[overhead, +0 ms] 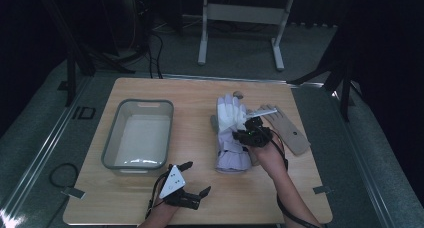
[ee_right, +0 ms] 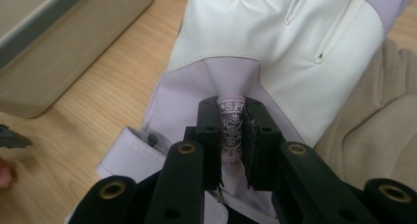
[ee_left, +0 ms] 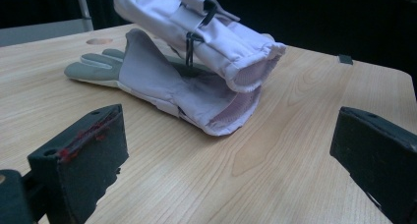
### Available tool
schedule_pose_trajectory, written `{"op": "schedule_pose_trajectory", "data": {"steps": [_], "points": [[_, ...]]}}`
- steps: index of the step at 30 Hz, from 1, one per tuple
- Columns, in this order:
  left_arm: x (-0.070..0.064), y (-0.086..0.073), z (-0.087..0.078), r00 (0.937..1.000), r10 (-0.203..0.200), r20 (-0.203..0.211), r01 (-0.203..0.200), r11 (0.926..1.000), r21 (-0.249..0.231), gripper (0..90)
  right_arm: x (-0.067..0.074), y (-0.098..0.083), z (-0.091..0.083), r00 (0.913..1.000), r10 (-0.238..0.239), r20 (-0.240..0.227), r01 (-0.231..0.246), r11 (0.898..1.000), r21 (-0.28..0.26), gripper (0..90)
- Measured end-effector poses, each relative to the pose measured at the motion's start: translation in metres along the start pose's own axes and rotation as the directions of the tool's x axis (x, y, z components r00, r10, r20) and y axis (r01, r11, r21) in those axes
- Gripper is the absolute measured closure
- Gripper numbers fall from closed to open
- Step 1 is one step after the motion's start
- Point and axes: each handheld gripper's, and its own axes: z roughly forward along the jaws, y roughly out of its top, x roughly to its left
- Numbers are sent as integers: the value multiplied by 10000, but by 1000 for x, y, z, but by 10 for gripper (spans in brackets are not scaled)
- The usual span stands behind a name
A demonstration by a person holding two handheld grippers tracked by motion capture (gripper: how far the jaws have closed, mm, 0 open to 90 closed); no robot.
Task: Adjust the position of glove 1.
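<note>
A white and lavender glove is lifted at its cuff over the middle of the table. My right gripper is shut on the printed lavender strap at that glove's wrist. In the left gripper view the held glove hangs tilted above a second matching glove, which lies flat on the wood. My left gripper sits near the table's front edge, short of both cuffs. Its jaws stand wide open with nothing between them.
A grey bin stands on the table's left half, and its wall is close to the held glove. A tan glove lies flat to the right of the white ones. Black stands and a grey frame are beyond the table.
</note>
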Motion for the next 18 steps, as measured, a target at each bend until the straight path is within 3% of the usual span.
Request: {"op": "schedule_pose_trajectory", "data": {"steps": [18], "points": [[0,0,0,10000,8,22,-8,10000,5,7,-6,-15,44,9998,178,111,-186,9965,818,779]]}}
